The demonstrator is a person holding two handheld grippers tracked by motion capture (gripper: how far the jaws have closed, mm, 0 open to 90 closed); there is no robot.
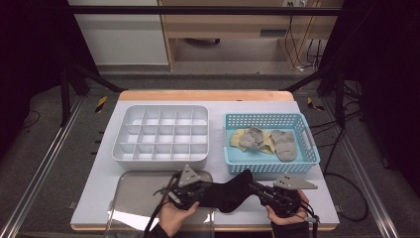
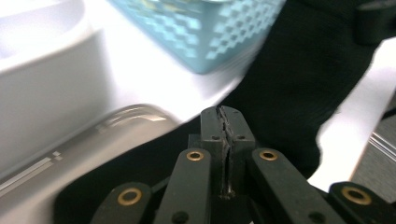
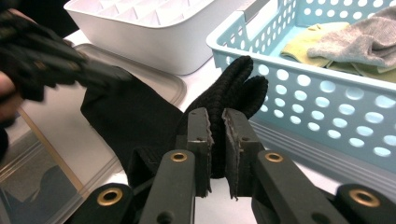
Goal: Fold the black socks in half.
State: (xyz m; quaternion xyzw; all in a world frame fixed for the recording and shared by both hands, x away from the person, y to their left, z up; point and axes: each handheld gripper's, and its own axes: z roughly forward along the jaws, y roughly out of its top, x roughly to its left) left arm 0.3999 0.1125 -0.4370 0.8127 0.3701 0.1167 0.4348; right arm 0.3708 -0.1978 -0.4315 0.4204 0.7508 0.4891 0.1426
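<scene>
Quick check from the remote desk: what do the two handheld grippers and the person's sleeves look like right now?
Both grippers are black, the left gripper and the right gripper, each topped by a grey three-cornered plate. Up close, each has two flat black fingers on linkage bars with brass-coloured rivets. Black cables trail back from them towards the person. A dark sleeve covers the right wrist.

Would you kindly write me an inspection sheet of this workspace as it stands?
Surface: white table, wooden edge at the far side.
Job's things: black sock stretched between both grippers, above the table's near edge.
Clutter: white divided tray; blue basket with grey and yellow socks; clear tray near the front.
Grippers: left gripper shut on the sock; right gripper shut on the sock.
Cables: black cable on the floor, right.
Surroundings: dark frame, wooden furniture behind.
</scene>
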